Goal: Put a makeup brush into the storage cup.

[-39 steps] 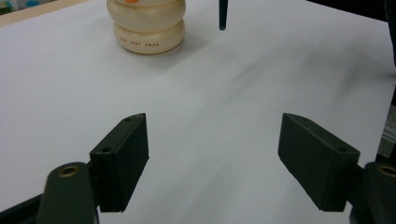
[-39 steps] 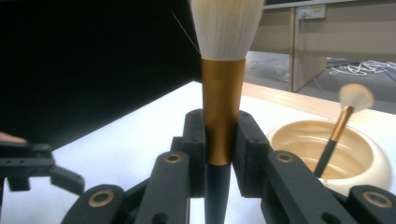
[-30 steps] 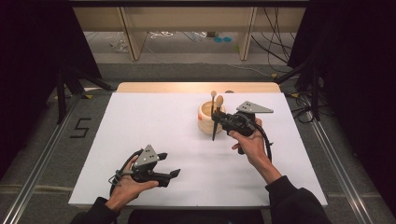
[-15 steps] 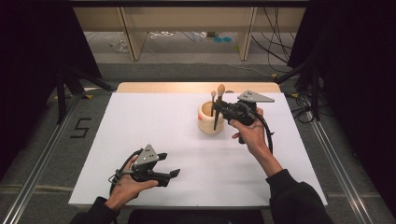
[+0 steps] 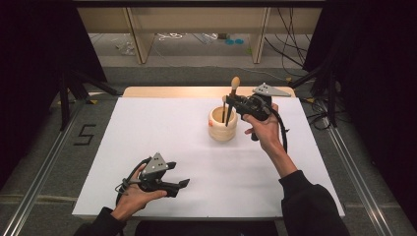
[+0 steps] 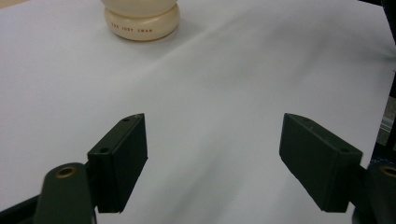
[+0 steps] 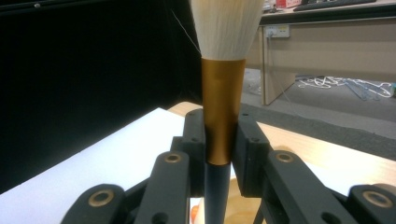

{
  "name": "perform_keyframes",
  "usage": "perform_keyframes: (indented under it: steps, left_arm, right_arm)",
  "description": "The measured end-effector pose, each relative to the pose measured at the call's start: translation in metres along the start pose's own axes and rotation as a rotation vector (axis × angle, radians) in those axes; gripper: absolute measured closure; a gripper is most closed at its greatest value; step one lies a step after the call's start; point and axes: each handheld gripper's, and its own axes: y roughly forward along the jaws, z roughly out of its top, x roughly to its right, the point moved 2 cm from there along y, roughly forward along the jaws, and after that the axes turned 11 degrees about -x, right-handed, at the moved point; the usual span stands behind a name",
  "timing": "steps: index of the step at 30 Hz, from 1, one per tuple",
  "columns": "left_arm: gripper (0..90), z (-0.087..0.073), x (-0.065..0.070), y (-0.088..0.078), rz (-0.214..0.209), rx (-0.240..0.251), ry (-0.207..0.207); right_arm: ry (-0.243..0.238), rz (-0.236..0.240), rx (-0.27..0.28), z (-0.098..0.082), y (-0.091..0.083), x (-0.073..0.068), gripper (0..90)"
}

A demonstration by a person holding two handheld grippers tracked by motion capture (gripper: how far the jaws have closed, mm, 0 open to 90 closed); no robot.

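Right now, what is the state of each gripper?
Left gripper: open, holding nothing.
Right gripper: closed on the brush, above the cup.

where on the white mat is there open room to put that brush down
The white mat is bare across its left half, between the cream cup and the left gripper, and along the near edge below the right forearm. It is crowded only at the cup, where the right gripper holds the brush.
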Motion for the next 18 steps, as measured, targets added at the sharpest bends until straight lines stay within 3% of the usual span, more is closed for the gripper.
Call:
perform_keyframes:
  steps: [9, 18]
  left_arm:
    - [21.9, 0.000, 0.000, 0.001, 0.004, 0.000, 0.001]
    - [17.9, 0.001, 0.000, 0.000, -0.005, 0.011, -0.004]
  right_arm:
    - [0.009, -0.022, 0.038, 0.010, 0.004, 0.008, 77.0]
    - [0.014, -0.043, 0.035, 0.008, 0.016, 0.014, 77.0]
